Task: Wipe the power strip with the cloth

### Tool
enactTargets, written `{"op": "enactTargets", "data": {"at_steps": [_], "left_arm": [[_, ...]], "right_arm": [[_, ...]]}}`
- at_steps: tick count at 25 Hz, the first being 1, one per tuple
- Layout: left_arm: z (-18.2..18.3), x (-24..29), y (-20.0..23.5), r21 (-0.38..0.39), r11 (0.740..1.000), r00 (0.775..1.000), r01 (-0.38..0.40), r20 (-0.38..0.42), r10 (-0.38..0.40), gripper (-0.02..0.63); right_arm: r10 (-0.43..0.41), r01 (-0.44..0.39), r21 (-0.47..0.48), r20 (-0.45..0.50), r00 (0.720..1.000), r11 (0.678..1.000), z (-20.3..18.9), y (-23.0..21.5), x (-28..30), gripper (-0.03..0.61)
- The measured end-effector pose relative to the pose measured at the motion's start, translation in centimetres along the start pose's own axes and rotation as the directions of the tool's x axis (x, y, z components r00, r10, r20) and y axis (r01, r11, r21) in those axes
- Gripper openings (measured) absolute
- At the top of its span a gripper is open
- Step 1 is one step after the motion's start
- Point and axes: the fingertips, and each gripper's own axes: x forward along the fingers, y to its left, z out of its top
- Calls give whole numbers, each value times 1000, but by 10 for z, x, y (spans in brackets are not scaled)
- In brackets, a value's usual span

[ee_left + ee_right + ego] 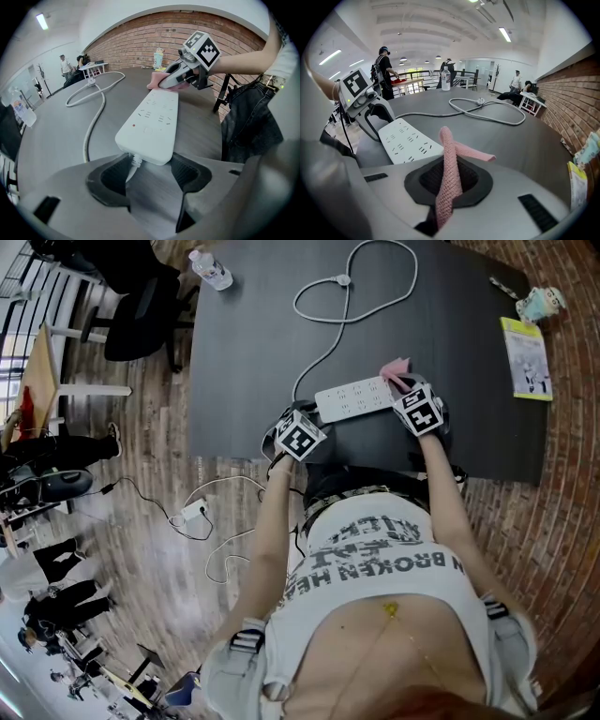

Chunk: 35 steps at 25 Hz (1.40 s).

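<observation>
Power strip (pixel 354 397) on dark table (pixel 253 334), a gripper at each end.

Item lies flat near the table's 6 o'clock edge in the head view, long axis running roughly 8 to 2 o'clock; its white cord (pixel 295 306) loops away toward 12 o'clock. Left gripper (pixel 150 176): jaws spread wide, flanking the strip's cord end, which sits at their tips; firm contact cannot be told. Right gripper (pixel 447 180): jaws pressed together on a pink knit cloth (pixel 449 168), which stands up from the pinch and folds over toward 3 o'clock, beside the strip's far end. Also on the table: water bottle (pixel 211 268) at 11 o'clock, yellow-green booklet (pixel 527 357) at 2 o'clock.
</observation>
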Motion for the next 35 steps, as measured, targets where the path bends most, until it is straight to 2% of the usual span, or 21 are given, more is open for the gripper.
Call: {"op": "enactTargets", "data": {"at_steps": [6, 9, 12, 15, 20, 24, 30, 35], "left_arm": [[-1, -1, 0, 2, 1000, 1000, 2, 1, -2, 264], [-1, -1, 0, 1, 1000, 1000, 2, 1, -2, 264], [-2, -1, 0, -1, 1000, 1000, 3, -4, -3, 264], [-3, -2, 0, -1, 1000, 1000, 1, -3, -1, 264], [-1, 0, -1, -1, 1000, 1000, 0, -1, 0, 264], [-3, 0, 2, 1, 1000, 1000, -7, -4, 7, 264], [-1, 1, 2, -2, 1000, 1000, -16, -4, 16, 264], [-4, 4, 1, 0, 1000, 1000, -17, -4, 17, 264]], "right_arm": [[-35, 35, -2, -6, 999, 999, 0, 1, 0, 17], [-37, 37, 41, 4, 999, 998, 2, 2, -1, 17], [10, -12, 26, 72, 997, 1000, 19, 16, -8, 17], [120, -114, -48, 148, 982, 992, 46, 46, -17, 17], [339, -320, -129, 163, 927, 938, 66, 107, -17, 17], [456, -431, -175, 136, 880, 885, 71, 147, -11, 17], [541, -519, -238, 37, 840, 821, 67, 185, 4, 17], [558, -548, -232, -24, 829, 804, 55, 199, 20, 17]]}}
